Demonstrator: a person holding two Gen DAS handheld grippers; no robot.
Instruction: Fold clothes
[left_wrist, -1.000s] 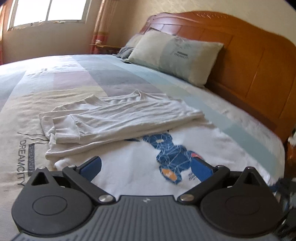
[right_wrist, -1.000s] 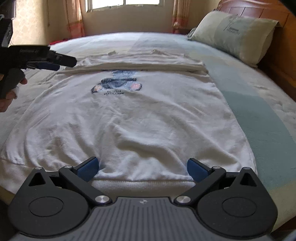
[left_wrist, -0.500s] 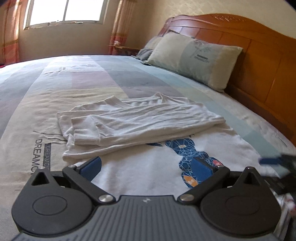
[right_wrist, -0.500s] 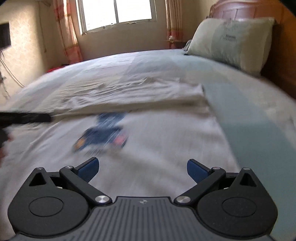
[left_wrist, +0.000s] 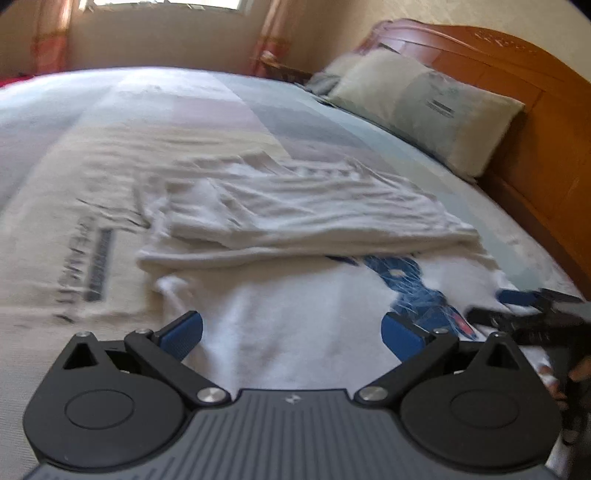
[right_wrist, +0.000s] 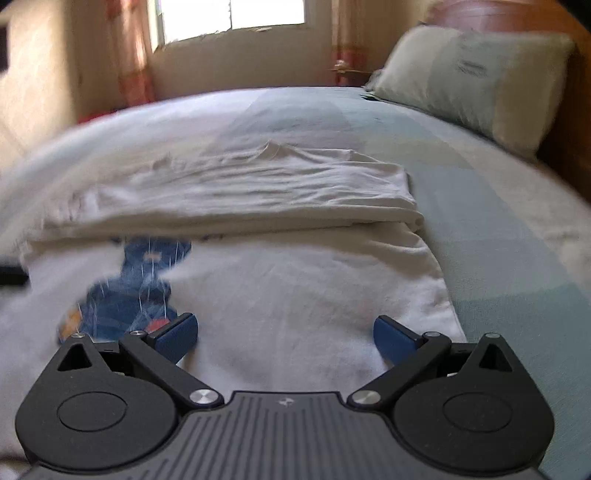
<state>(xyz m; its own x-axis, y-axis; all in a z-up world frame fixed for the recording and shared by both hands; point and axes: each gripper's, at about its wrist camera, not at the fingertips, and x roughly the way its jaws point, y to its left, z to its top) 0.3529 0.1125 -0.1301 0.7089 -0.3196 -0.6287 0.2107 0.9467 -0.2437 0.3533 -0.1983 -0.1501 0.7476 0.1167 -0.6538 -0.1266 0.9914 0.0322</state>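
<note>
I am at a big bed (right_wrist: 498, 229) with a wooden headboard (left_wrist: 535, 122) and a pillow (right_wrist: 476, 77) by it. My left gripper (left_wrist: 291, 330) is low over the white sweatshirt (left_wrist: 303, 314), blue fingers wide apart, holding nothing. My right gripper (right_wrist: 284, 332) is low over it too, fingers wide apart and empty, near the shirt's right edge. The shirt lies flat in the middle of the bed, its far part folded over, just above a blue picture (right_wrist: 144, 288).
</note>
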